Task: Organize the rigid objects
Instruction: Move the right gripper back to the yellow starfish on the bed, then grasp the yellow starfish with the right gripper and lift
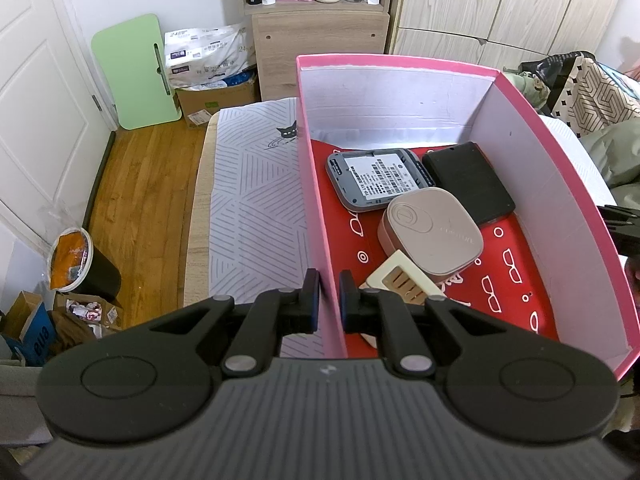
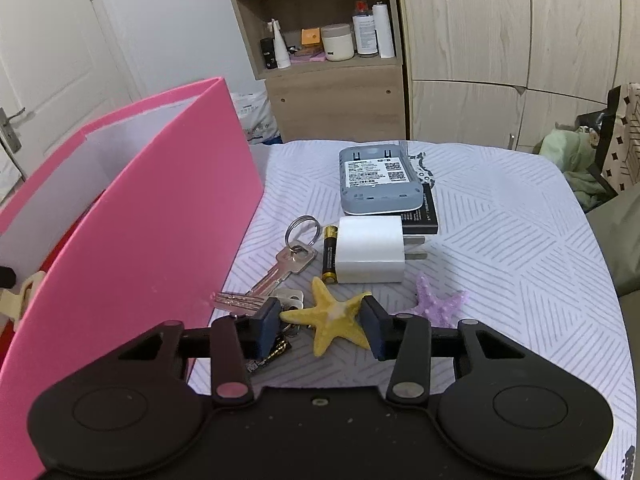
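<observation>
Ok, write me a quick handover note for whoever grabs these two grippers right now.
Left gripper: shut on the near left wall of the pink box, steadying it.
Right gripper: jaws either side of the yellow starfish; the far pad looks to touch an arm tip, no firm grip visible.
Already in the box: grey device, black slab, beige case, cream piece.
Still on the patterned cloth: yellow starfish, purple starfish, white charger, battery, keys, second grey device on a black pack.
Next: probably grip the yellow starfish and box it.
</observation>
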`<state>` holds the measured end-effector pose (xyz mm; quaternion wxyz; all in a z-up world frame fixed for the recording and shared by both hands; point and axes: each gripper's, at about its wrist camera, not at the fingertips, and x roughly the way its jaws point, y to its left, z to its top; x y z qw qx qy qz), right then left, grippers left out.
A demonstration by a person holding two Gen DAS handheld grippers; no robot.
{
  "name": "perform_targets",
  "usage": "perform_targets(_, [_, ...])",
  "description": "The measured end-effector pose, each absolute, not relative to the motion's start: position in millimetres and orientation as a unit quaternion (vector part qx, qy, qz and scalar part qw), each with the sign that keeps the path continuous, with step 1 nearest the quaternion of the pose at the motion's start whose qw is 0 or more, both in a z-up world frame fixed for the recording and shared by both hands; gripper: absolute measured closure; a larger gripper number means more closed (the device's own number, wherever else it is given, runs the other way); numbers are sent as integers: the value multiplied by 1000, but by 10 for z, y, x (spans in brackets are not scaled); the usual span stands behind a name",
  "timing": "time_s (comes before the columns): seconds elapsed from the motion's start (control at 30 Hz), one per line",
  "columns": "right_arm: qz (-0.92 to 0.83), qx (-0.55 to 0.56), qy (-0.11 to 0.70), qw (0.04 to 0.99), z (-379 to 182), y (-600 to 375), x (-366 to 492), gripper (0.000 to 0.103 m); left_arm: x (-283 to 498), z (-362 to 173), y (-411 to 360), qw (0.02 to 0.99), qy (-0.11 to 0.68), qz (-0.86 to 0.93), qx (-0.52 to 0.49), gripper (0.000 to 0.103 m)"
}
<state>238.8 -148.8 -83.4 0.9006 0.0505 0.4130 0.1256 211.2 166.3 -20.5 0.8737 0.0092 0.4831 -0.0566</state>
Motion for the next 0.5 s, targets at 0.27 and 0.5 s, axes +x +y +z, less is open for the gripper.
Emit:
perform_targets(0.27, [134, 57, 404, 903, -767, -1522, 2308, 59, 2117, -206, 1677, 873, 484, -56, 4, 93])
perform_targets(0.5, [135, 64, 391, 908, -662, -1548, 2259, 59, 2119, -204, 1679, 873, 484, -57, 3, 93])
